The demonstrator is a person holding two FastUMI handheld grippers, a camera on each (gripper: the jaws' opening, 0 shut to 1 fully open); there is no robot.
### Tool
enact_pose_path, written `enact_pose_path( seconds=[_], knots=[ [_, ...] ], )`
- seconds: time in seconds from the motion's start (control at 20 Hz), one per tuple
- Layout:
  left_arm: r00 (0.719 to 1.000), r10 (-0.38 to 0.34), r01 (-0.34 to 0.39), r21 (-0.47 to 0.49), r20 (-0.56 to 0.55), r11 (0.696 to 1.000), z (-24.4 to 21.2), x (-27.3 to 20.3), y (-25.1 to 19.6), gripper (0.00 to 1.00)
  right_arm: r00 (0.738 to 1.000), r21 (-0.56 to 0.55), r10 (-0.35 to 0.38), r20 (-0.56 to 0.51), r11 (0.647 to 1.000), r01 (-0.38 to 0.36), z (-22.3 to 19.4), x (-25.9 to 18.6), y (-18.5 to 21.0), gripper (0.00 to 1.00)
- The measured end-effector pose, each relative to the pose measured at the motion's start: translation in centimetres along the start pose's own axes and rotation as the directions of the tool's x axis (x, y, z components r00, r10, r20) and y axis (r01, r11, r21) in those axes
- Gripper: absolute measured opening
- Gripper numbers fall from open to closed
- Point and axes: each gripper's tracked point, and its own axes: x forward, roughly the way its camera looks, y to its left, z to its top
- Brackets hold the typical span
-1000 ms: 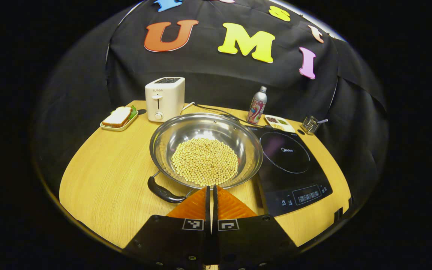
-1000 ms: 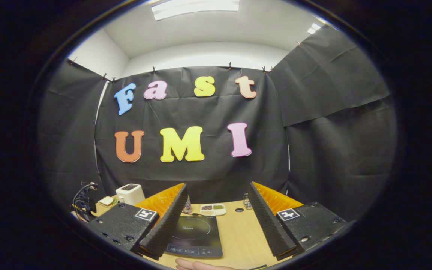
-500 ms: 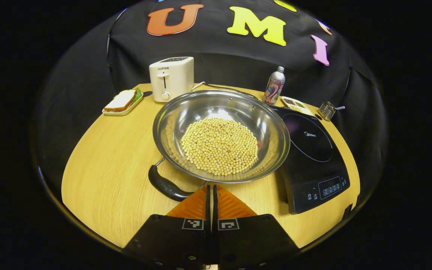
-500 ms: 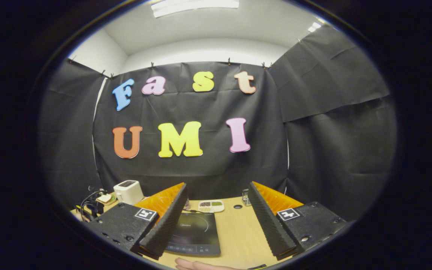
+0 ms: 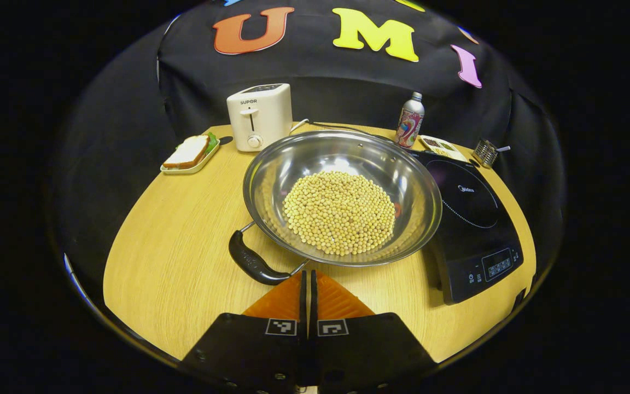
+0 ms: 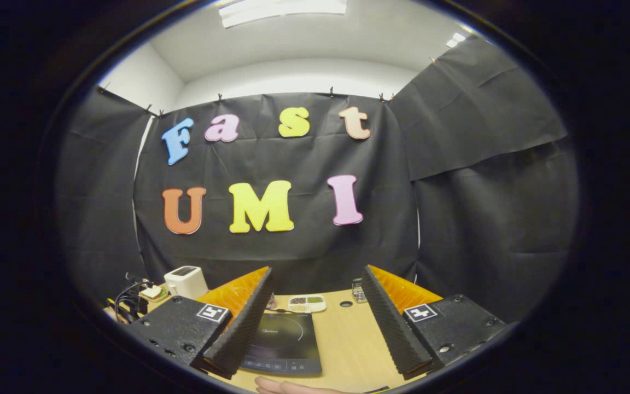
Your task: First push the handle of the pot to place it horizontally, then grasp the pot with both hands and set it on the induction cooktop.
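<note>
Steel is what the pot (image 5: 342, 200) is made of, and it sits in the middle of the left gripper view, full of small yellow beans (image 5: 339, 220). It rests on the wooden table (image 5: 173, 257), with its right edge just over the left side of the black induction cooktop (image 5: 476, 219). The pot's black handle (image 5: 252, 264) points to the lower left, not level yet. The left gripper (image 5: 308, 282) is at the bottom middle with its 2 fingers pressed together, holding nothing, its tip just beside the handle. Since 1 second ago, the pot looks bigger and sits more to the right in this view.

A white toaster (image 5: 259, 116) and a sandwich plate (image 5: 190, 156) stand in the upper left, a bottle (image 5: 410, 120) in the upper right.

In the right gripper view, the right gripper (image 6: 318, 306) is spread wide with nothing in it, above the cooktop (image 6: 285, 342) at the bottom. A hand (image 6: 287, 387) shows at the bottom edge. This view has hardly changed.
</note>
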Motion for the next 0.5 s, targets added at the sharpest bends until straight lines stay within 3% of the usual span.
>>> enact_pose_path(
  seconds=[0.5],
  knots=[
    [1.0, 0.014, -0.014, -0.086, -0.007, 0.996, 1.6, 0.7, 4.2, 0.0, 1.0, -0.002, 0.004, 0.006, 1.0, -0.004, -0.4, -0.1, 0.3, 1.0]
  ],
)
